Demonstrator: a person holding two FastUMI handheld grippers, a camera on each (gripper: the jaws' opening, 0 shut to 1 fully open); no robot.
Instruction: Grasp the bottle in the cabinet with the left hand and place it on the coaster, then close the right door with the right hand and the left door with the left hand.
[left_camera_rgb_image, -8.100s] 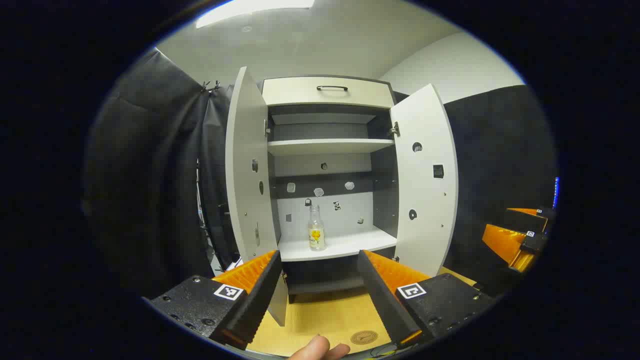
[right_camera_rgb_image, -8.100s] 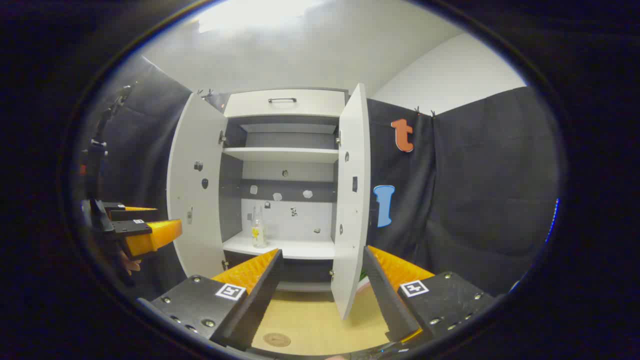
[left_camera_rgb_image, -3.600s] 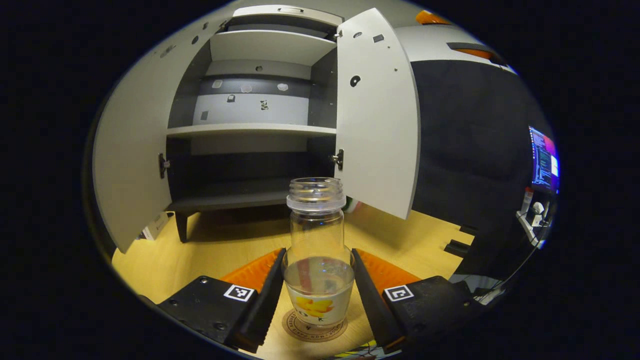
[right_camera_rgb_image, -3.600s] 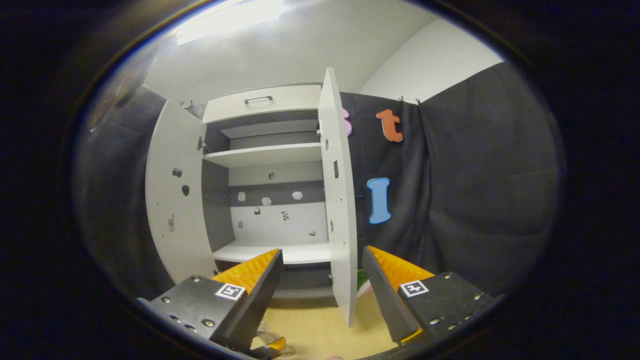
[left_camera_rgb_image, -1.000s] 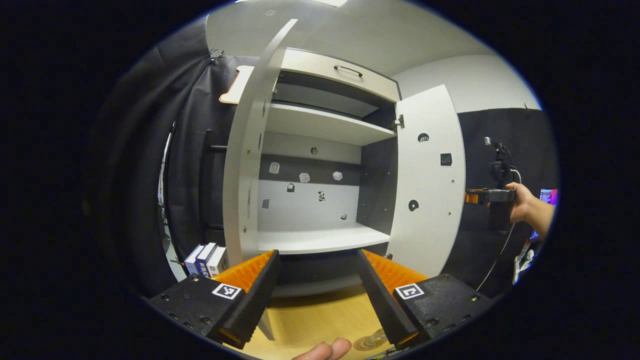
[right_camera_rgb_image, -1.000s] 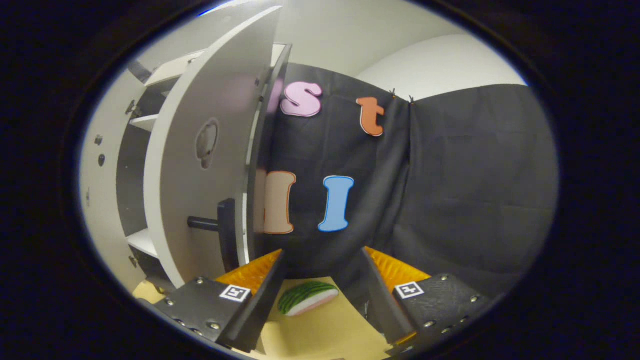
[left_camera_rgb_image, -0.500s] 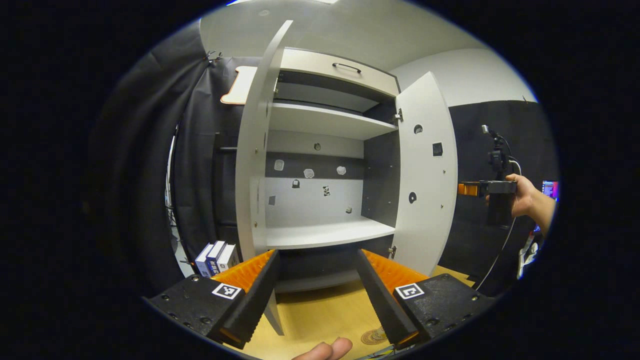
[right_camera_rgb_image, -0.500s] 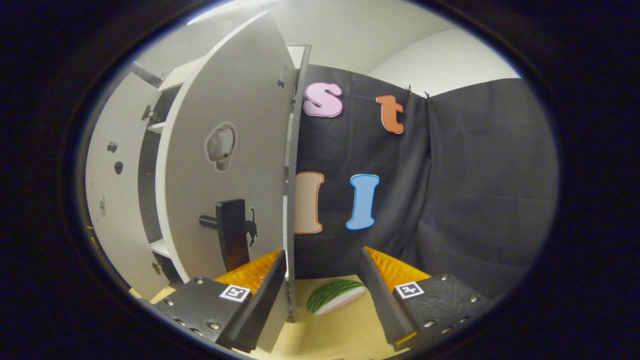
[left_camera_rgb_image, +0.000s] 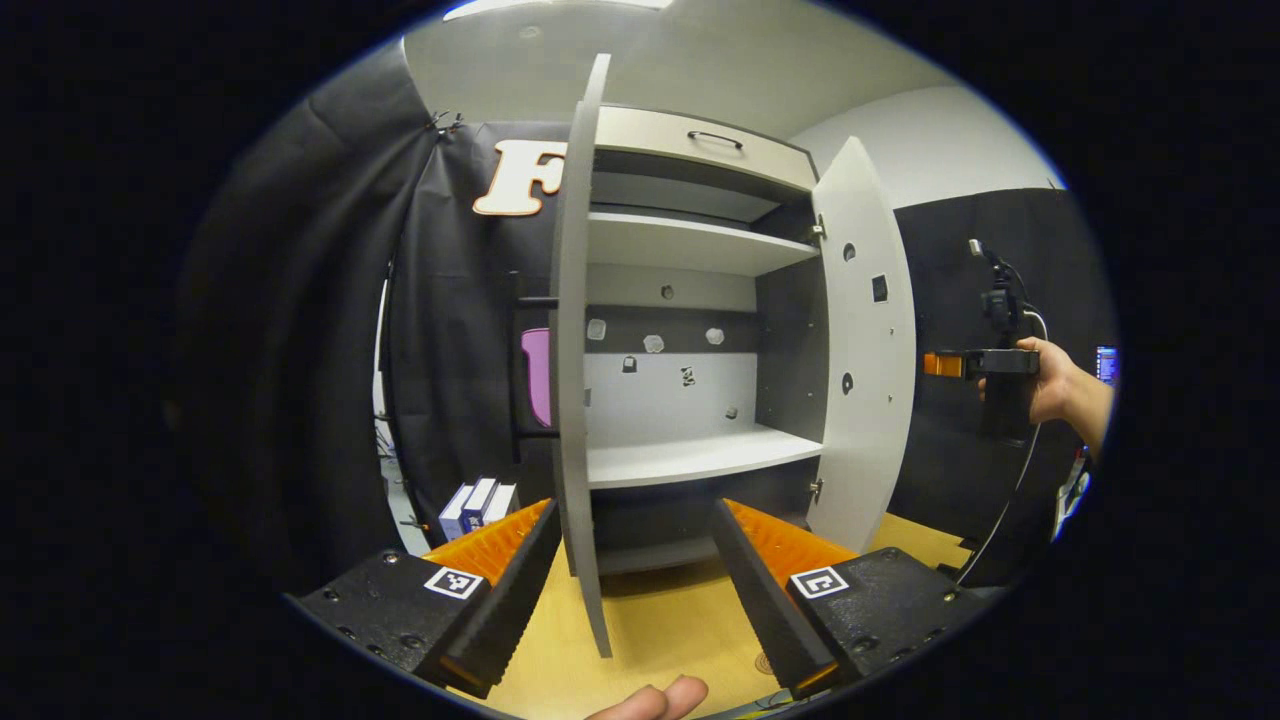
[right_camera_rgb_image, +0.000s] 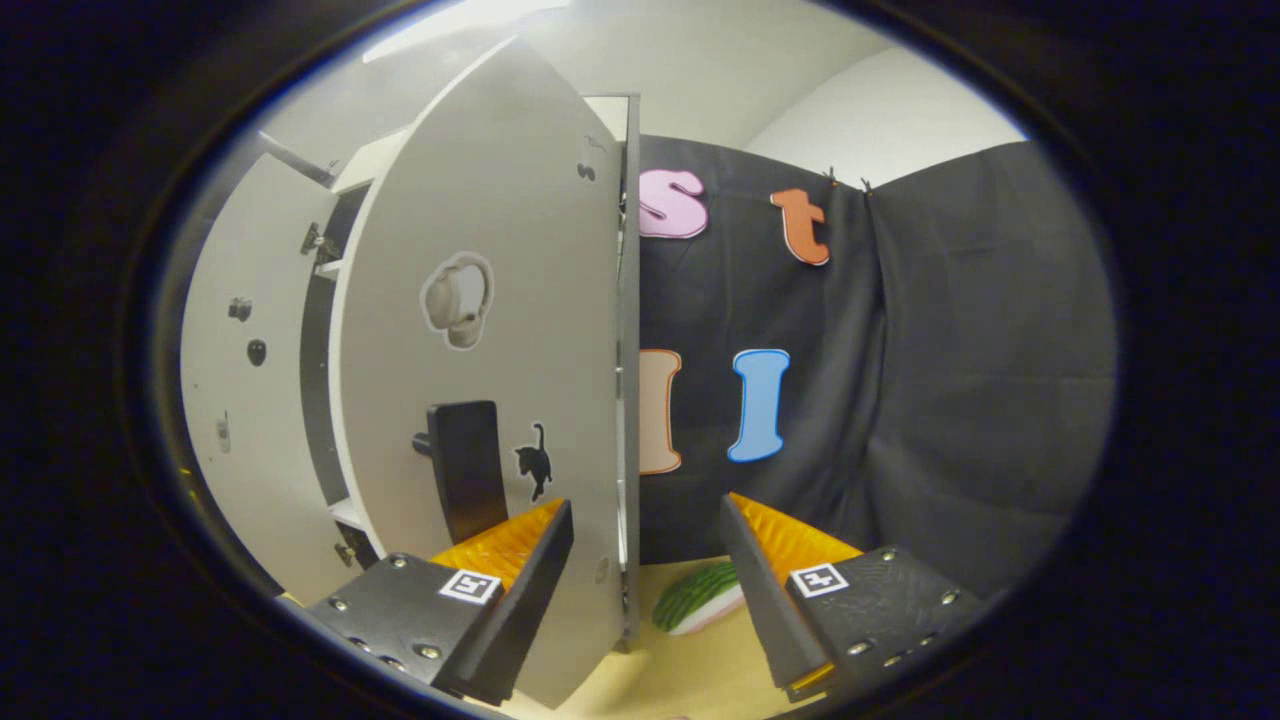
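Left gripper view
Left gripper (left_camera_rgb_image: 630, 575): jaws wide, holding nothing.
Pale grey left door (left_camera_rgb_image: 572, 340): edge-on at 12 o'clock.
Round coaster (left_camera_rgb_image: 762, 662): at 5 o'clock, mostly hidden; bottle probably on it.

Right gripper view
Right gripper (right_camera_rgb_image: 645, 580): jaws wide, empty.
Pale grey right door (right_camera_rgb_image: 500, 330): ajar at 10 o'clock; push its outer face near the black handle (right_camera_rgb_image: 465, 468), steadily, until flush.

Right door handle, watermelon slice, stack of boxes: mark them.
Right door handle (right_camera_rgb_image: 466, 468), right gripper view, on its black front plate.
Watermelon slice (right_camera_rgb_image: 692, 595), right gripper view, on its green rind.
Stack of boxes (left_camera_rgb_image: 477, 505), left gripper view, on their tops.
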